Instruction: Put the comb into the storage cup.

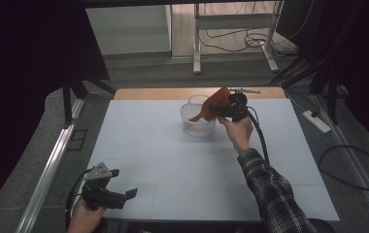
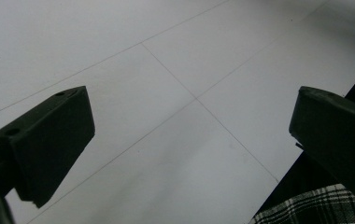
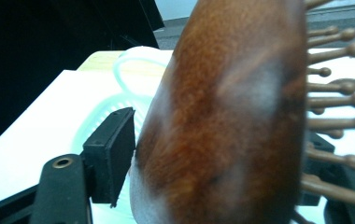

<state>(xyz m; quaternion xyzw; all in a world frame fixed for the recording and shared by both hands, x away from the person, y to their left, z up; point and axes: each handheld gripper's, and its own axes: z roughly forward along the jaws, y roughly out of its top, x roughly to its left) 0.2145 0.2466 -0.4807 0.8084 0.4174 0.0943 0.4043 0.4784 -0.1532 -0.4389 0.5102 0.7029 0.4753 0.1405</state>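
A reddish-brown wooden hairbrush (image 1: 216, 103) hangs over the far rim of a white slatted plastic basket (image 1: 196, 124) at the table's far middle. My right gripper (image 1: 220, 110) is shut on the brush. In the right gripper view the brush's smooth back (image 3: 231, 116) sits between the jaws, its pins (image 3: 339, 88) point right, and the basket (image 3: 98, 109) lies behind. My left gripper (image 1: 124, 183) is low at the near left corner, open, nothing in it. Its view has the jaws wide apart (image 2: 194, 140) over bare white tabletop (image 2: 166, 70).
The white table (image 1: 173, 165) has a wooden strip (image 1: 148, 93) along its far edge. A power strip (image 1: 319, 122) and cables lie on the floor to the right, an aluminium rail (image 1: 51, 165) runs along the left, and a metal frame (image 1: 197, 43) stands beyond.
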